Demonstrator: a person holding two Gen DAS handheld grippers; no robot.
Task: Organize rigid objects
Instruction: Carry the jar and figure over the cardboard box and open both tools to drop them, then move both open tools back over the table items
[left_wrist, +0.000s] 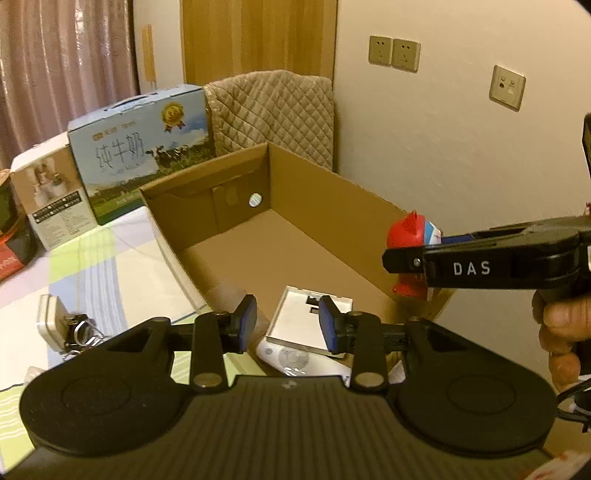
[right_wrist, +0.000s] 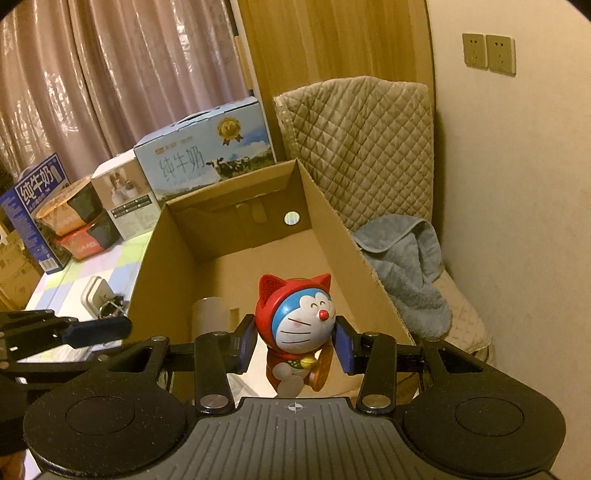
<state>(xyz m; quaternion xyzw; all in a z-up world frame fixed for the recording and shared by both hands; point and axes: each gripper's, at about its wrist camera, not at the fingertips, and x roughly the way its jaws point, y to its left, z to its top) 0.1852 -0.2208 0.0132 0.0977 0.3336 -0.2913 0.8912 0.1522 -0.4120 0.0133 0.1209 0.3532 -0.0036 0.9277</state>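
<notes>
My right gripper (right_wrist: 294, 341) is shut on a Doraemon figure (right_wrist: 295, 325) with a red hood, held above the near end of an open cardboard box (right_wrist: 173, 251). In the left wrist view the figure (left_wrist: 408, 236) shows behind the right gripper (left_wrist: 400, 258) at the box's right wall (left_wrist: 332, 206). My left gripper (left_wrist: 288, 325) is open and empty over the box's near end, above a white flat device (left_wrist: 306, 325) that lies inside the box. A pale cylinder (right_wrist: 208, 314) stands in the box.
A white charger with keys (left_wrist: 62, 326) lies on the checked tablecloth left of the box. Milk cartons (left_wrist: 144, 147), a white box (left_wrist: 51, 192) and noodle bowls (right_wrist: 70, 210) stand behind. A quilted chair (right_wrist: 362, 144) with a blue towel (right_wrist: 406, 266) is at the right.
</notes>
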